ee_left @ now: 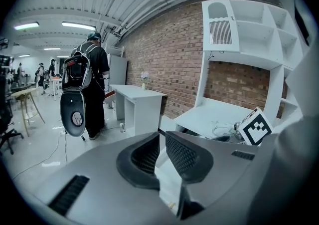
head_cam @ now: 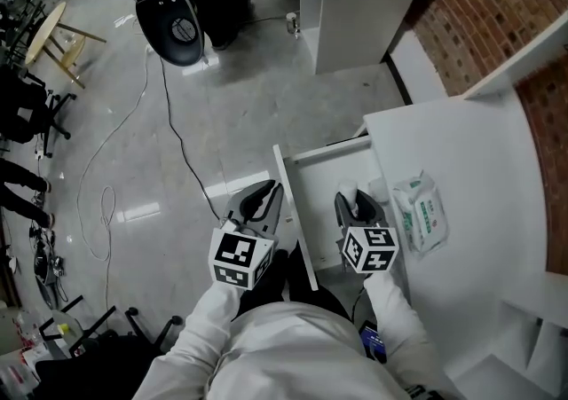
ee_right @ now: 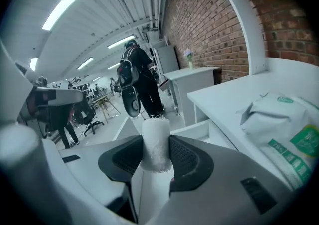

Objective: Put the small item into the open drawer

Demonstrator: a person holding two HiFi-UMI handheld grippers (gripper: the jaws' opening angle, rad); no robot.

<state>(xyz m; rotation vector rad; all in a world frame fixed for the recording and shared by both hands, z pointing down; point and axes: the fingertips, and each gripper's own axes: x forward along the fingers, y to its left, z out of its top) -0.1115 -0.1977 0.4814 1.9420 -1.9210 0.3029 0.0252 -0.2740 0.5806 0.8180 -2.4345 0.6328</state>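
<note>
The jaws of the right gripper (ee_right: 156, 161), lower centre of the head view beside the broad white counter (head_cam: 479, 150) and above its open white drawer (head_cam: 324, 181), clench a small white gauze roll (ee_right: 155, 139), while the left gripper (ee_left: 160, 151) jaws stand slightly apart, empty.

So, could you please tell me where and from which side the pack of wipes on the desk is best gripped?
Probably from above, jaws closing across its narrower width near the middle. The pack of wipes lies flat on the desk, so its sides are low, and the soft pillow shape should pinch easily.
</note>
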